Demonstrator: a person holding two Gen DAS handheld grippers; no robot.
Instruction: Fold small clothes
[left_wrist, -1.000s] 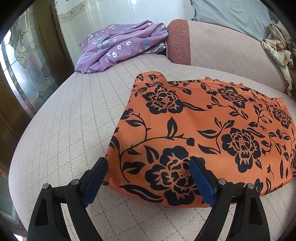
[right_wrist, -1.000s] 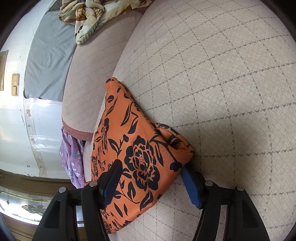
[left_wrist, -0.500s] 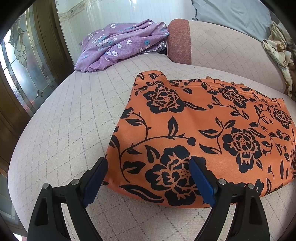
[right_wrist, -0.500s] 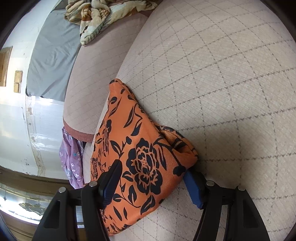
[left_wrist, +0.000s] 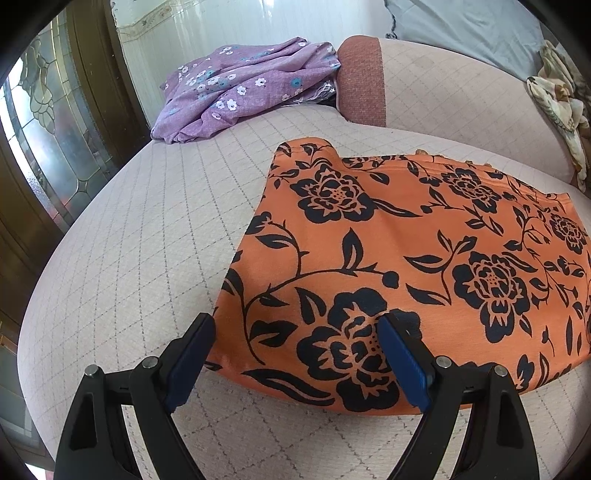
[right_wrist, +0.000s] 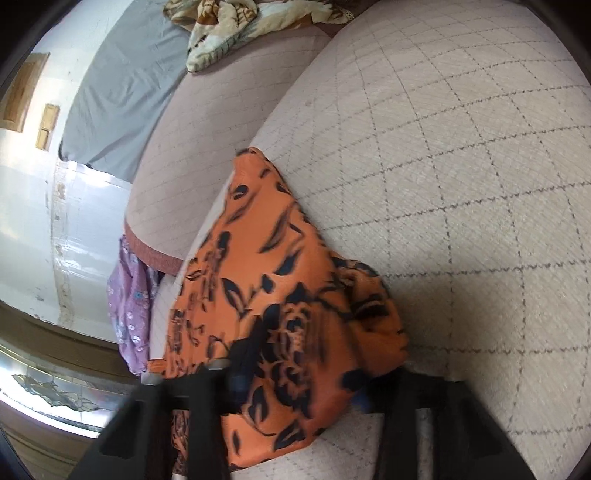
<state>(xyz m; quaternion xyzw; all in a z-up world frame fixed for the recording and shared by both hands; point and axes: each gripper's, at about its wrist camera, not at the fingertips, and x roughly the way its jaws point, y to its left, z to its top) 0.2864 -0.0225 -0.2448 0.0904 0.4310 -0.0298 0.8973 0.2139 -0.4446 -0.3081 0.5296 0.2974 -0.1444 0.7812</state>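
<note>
Garment look: the orange garment (left_wrist: 406, 251) is printed with black roses, leaves and vines; it lies flat and smooth in the left wrist view, with a raised fold at its far left corner.
Garment place: it rests on the pale quilted cushion (left_wrist: 147, 240), its near left corner between the fingers of the left gripper (left_wrist: 295, 354).
Left gripper: jaws wide apart; the left blue pad sits just off the cloth's left edge, the right blue pad sits over the black rose, neither pressing.
Garment at the right end: in the right wrist view the cloth (right_wrist: 273, 295) is bunched and blurred, several layers showing at its right edge.
Right gripper (right_wrist: 299, 384): jaws closing with the bunched corner between them; blur hides whether the pads already press on it.
Beyond the tongs: a purple flowered cloth (left_wrist: 240, 88) lies well apart at the cushion's far left.
</note>
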